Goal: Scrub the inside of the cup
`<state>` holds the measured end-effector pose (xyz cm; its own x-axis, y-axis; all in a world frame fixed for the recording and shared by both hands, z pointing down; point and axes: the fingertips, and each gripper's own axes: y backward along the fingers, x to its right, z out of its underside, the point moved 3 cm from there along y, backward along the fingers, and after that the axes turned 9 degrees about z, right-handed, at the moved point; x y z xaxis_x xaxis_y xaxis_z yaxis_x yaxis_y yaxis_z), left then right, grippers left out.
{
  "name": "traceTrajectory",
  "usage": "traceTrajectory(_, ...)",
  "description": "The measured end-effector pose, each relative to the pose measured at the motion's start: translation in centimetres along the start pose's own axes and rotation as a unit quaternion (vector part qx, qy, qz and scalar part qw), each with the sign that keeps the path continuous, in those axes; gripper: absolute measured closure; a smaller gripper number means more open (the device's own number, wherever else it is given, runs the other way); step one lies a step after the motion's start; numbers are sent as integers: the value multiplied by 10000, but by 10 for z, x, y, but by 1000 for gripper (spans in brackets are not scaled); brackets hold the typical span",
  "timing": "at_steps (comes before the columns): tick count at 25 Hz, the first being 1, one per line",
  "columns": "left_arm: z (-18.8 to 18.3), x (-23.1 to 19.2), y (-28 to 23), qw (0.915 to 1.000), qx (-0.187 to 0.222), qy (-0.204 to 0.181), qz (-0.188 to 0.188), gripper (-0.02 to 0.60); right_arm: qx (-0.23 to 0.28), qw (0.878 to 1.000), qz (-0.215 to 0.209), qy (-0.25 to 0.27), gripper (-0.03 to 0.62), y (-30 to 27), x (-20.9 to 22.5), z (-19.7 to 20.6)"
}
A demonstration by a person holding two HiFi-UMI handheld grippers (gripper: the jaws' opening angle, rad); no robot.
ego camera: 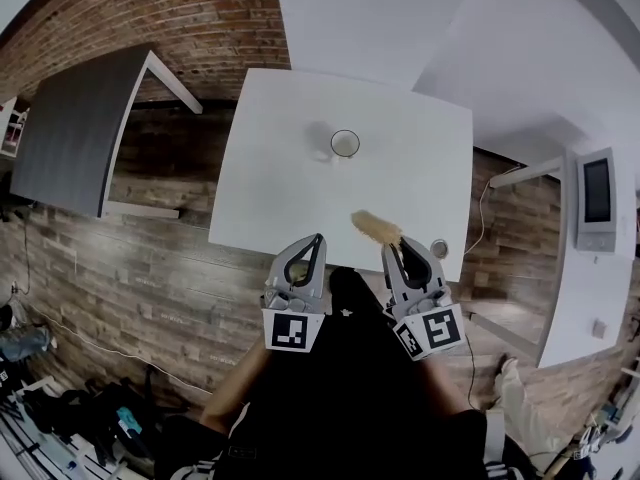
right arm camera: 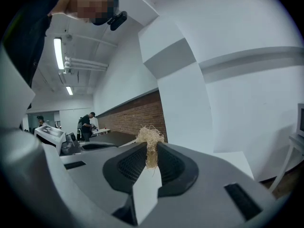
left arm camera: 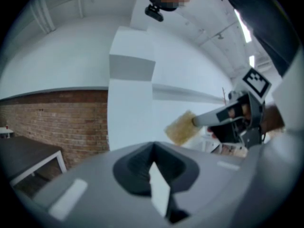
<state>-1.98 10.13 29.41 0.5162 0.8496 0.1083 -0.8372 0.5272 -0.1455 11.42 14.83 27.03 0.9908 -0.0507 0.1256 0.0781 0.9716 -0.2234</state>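
A clear glass cup [ego camera: 345, 144] stands upright at the far middle of the white table [ego camera: 280, 188]. My right gripper [ego camera: 396, 245] is shut on a tan loofah scrubber [ego camera: 375, 228] and holds it over the table's near edge, well short of the cup. In the right gripper view the scrubber [right arm camera: 150, 139] pokes up from between the closed jaws of the right gripper [right arm camera: 151, 156]. My left gripper [ego camera: 318, 238] hovers beside it at the near edge, shut and empty. The left gripper view is tilted upward; its gripper [left arm camera: 153, 148] is closed and the scrubber [left arm camera: 181, 127] shows to its right.
A small round metal object [ego camera: 439, 249] lies near the table's near right corner. A dark grey table [ego camera: 70, 133] stands to the left over the wood floor. A white cabinet with a screen [ego camera: 597, 200] stands at the right. A brick wall [ego camera: 190, 13] runs behind.
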Motion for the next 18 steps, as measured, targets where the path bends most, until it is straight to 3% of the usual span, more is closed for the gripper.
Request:
traceTrajectory(7, -3, -4, -52, 9991, -156, -39, -382, 578, -98, 9989, -405, 193, 539, -39, 49, -11)
traceTrajectory(10, -9, -11, -61, 9957, -282, -868, -131, 578, -142, 9989, -388, 204, 537, -51, 57, -7)
traceTrajectory(11, -5, -17, -57, 9945, -411, -961, -92, 578, -178, 9990, -399, 132, 537, -56, 53, -2)
traceTrajectory(15, 28, -25, -71, 9958, -861, -135, -288, 578, -376, 9982, -458, 18, 537, -74, 59, 8)
traceTrajectory(18, 40, -30, -89, 9967, -741, 176, -271, 578, -484, 9981, -352, 125, 537, -84, 66, 9)
